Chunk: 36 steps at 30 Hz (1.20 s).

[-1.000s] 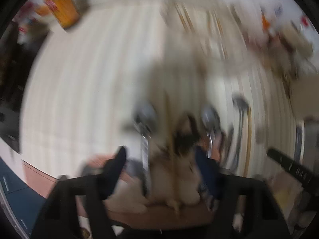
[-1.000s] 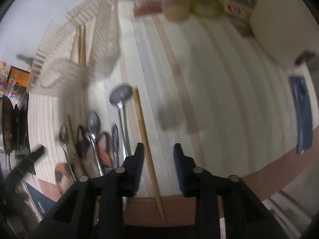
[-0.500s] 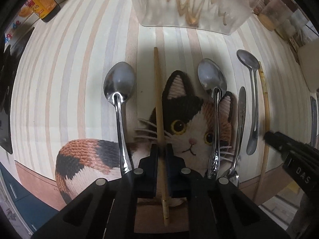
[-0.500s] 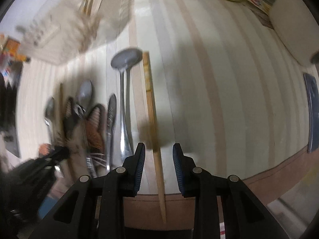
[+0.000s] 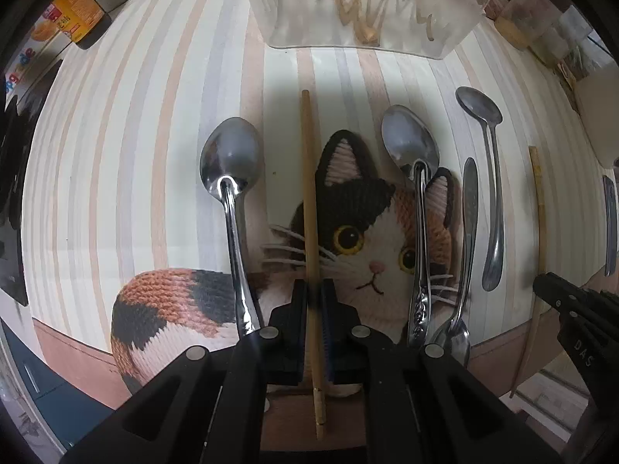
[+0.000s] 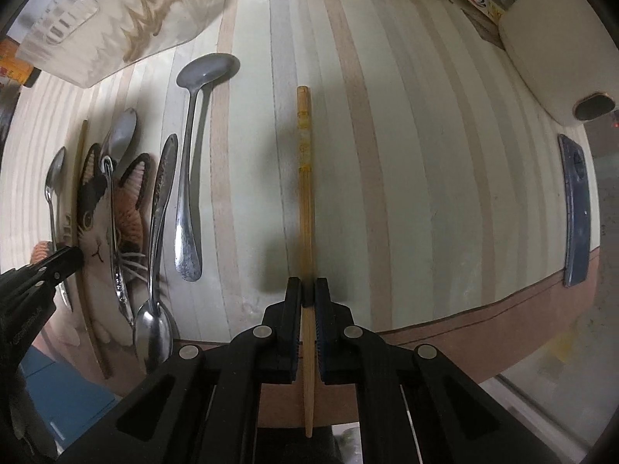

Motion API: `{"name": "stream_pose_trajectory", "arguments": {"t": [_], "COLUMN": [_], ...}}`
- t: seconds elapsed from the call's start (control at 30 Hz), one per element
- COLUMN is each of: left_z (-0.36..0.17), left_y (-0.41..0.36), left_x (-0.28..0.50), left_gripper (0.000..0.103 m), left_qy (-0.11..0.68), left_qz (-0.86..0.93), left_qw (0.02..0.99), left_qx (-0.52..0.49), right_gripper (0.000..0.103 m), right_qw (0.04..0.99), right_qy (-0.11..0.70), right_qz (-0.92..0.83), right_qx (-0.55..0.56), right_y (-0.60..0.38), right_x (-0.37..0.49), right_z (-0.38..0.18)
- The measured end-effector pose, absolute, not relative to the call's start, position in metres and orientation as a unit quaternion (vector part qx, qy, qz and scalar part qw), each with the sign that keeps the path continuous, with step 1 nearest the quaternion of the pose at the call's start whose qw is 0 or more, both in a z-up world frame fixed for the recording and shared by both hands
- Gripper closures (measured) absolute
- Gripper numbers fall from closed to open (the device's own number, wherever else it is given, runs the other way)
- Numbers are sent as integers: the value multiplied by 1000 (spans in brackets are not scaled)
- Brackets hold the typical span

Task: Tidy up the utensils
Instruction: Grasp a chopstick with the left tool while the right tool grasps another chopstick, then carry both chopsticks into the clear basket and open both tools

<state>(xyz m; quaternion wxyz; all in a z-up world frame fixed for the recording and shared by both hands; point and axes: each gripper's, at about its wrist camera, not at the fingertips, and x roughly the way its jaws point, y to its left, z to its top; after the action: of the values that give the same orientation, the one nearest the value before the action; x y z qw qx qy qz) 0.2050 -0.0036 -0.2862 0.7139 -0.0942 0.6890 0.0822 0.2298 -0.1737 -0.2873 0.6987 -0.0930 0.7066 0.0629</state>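
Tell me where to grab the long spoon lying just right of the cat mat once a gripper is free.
Take the long spoon at mid-handle, from straight above, fingers straddling its width. The handle lies flat on the striped tablecloth, clear of the cat mat; the neighbouring spoon sits close on its left, so stay narrow.

Five spoons (image 5: 230, 178), two chopsticks (image 5: 309, 193).

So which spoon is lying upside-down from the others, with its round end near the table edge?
The spoon beside the cat mat's ear. Its bowl points at the table edge; the other spoons' bowls point toward the clear rack.
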Motion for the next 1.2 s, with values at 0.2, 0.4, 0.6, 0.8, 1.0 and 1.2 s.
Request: {"name": "stream_pose_trajectory", "arguments": {"t": [0.2,0.4,0.6,0.8,1.0,1.2], "left_z": [-286,-287,-283,-257,-227,-197], "left_y": [-3,1,0,2,8,19], "left_x": [205,203,195,187,180,171], "left_gripper": [98,98,99,99,99,99], "left_qy": [693,689,680,656,632,609], "left_qz": [79,80,87,92,97,106], "left_qw": [710,712,721,743,762,780], "left_qx": [-101,-104,-100,-96,-98,-99], "right_gripper": [95,95,96,96,96,96], "right_qw": [697,696,700,707,724,743], "right_qy": [707,707,706,701,683,662], "right_qz": [67,68,63,68,78,86], "right_qx": [-102,-103,-84,-64,-51,-42], "right_y": [-168,-172,-177,-186,-189,-191], "right_x": [229,231,229,223,223,222], "right_z": [-289,-289,-290,-279,-253,-226]}}
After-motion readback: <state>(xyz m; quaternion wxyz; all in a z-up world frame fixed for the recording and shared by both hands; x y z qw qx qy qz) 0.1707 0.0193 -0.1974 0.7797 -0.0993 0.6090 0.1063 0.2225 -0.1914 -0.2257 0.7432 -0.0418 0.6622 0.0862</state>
